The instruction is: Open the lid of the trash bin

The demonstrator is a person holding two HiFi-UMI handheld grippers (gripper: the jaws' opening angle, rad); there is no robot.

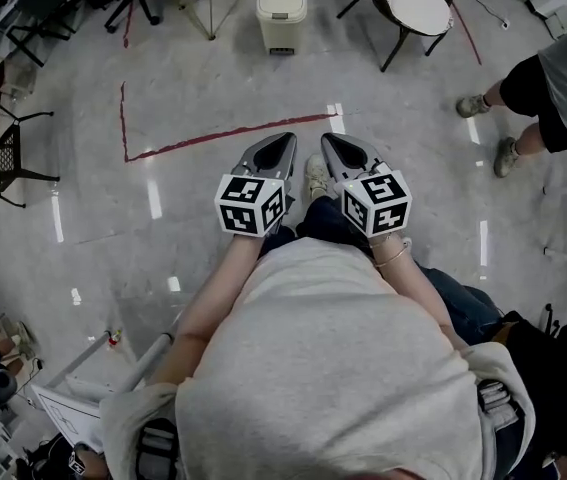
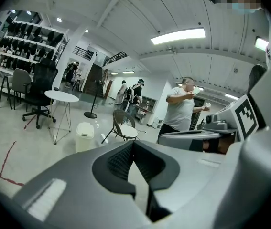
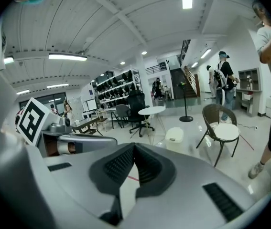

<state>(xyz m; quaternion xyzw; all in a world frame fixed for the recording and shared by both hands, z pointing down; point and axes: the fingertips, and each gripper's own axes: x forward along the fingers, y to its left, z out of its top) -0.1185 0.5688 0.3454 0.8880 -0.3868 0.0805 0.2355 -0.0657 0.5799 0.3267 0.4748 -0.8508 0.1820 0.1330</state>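
The cream trash bin [image 1: 281,12] stands far ahead on the grey floor with its lid down. It also shows as a small trash bin [image 2: 84,135] in the left gripper view and as a trash bin [image 3: 175,138] in the right gripper view. My left gripper [image 1: 283,142] and right gripper [image 1: 332,142] are held side by side at waist height, well short of the bin. The left gripper [image 2: 133,145] has its jaws closed tip to tip with nothing between them. The right gripper [image 3: 134,147] stands the same way.
A wicker chair [image 1: 413,8] with a white seat stands right of the bin. A round table [image 2: 61,97] on wire legs and an office chair [image 2: 40,87] are to its left. Red tape lines [image 1: 213,138] cross the floor. A person [image 1: 543,83] stands at the right.
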